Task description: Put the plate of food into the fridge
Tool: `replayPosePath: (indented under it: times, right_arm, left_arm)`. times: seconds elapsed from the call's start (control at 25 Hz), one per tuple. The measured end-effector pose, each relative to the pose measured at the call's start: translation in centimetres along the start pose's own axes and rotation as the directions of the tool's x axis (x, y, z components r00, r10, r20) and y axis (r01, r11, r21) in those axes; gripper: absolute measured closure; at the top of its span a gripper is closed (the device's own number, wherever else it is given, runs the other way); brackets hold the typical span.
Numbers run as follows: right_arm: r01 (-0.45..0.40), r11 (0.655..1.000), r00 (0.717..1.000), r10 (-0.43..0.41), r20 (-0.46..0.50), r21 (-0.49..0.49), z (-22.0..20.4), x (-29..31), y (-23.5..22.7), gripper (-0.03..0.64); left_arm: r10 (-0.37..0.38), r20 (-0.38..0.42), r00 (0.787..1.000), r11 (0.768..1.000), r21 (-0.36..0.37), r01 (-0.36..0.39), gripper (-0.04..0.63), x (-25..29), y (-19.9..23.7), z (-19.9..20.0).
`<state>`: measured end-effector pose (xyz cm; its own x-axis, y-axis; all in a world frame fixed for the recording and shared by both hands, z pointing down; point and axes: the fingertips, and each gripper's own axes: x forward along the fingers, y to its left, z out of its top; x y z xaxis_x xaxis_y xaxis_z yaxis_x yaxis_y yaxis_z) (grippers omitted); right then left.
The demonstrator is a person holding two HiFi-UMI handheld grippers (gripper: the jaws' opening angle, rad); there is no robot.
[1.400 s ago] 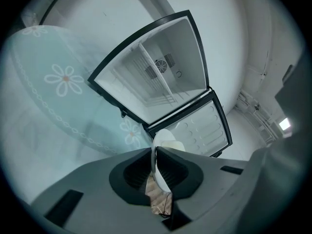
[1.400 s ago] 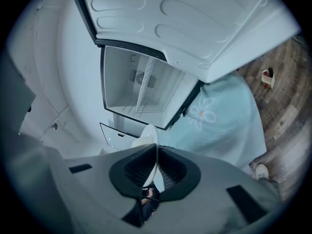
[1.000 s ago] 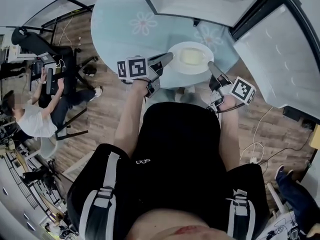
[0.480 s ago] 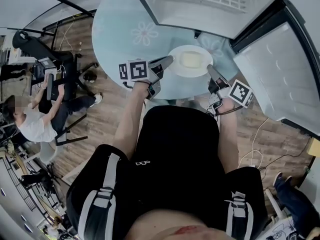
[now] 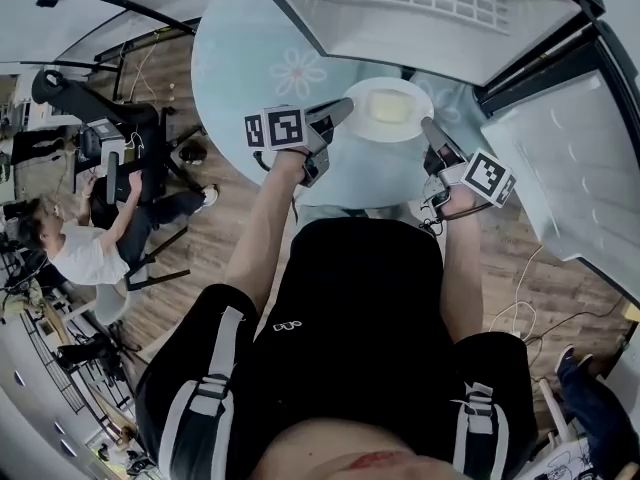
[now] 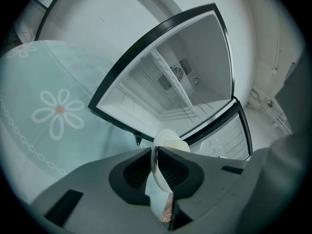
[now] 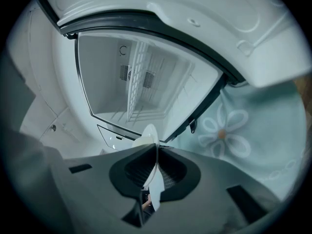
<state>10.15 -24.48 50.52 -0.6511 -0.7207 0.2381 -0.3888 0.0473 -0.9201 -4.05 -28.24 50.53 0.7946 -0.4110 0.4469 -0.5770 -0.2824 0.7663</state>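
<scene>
A white plate [image 5: 388, 109] with pale yellow food is carried level between my two grippers, over the table's edge in front of the open fridge [image 5: 430, 8]. My left gripper [image 5: 337, 116] is shut on the plate's left rim; its jaws have just been opening a little, with the rim still between them. My right gripper [image 5: 430, 128] is shut on the right rim. In the left gripper view the plate [image 6: 168, 139] stands edge-on in the left gripper [image 6: 155, 151]. In the right gripper view the plate [image 7: 147, 136] is pinched in the right gripper [image 7: 156, 149].
A round table [image 5: 250, 58] with a pale blue flower cloth lies below the plate. The fridge's white compartment [image 6: 170, 82] has a wire shelf [image 7: 139, 79] and a rear fan. The open fridge door [image 5: 560, 158] stands at the right. A person [image 5: 85, 253] sits at far left.
Both grippers have carried the plate forward, nearer the open fridge. The fridge opening now fills more of the top of the head view.
</scene>
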Motion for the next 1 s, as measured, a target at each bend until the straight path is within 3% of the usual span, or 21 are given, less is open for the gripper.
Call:
replayPosePath:
  times: [0.32,1.0]
  right_arm:
    - [0.037,0.997,0.999,-0.038,-0.003,-0.072,1.6,2.3,-0.2,0.598]
    - [0.160,0.979,0.982,-0.144,0.125,-0.127,5.9,5.2,-2.2,0.591]
  left_arm:
    - [0.033,0.038,0.999,0.999,-0.020,-0.032,0.541,1.3,2.1,1.8]
    - [0.025,0.115,0.993,0.998,-0.057,-0.019,0.533,6.1,4.2,6.2]
